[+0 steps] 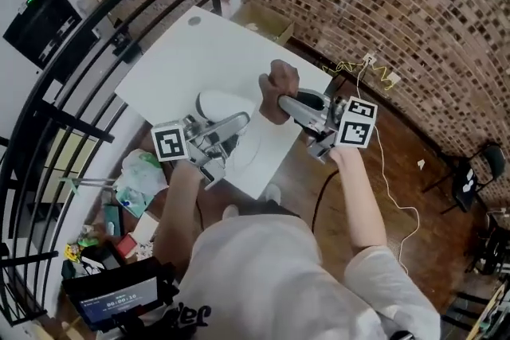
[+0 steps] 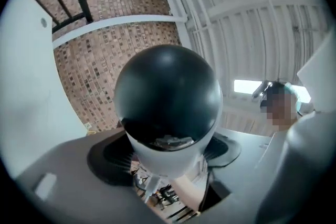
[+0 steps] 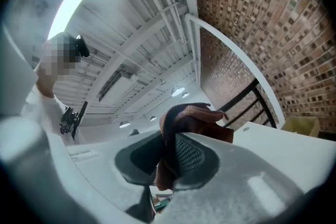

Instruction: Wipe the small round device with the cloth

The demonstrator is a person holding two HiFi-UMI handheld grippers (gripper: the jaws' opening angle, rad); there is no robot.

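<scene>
Device and cloth both gripped above the white table.
The left gripper had its jaws clamped on the white base of the small round device, whose dark dome faced that gripper's camera, over the table's near edge. The right gripper had its jaws pinched on a bunched reddish-brown cloth over the table's near right corner, just beside the device; whether they touched could not be told.
</scene>
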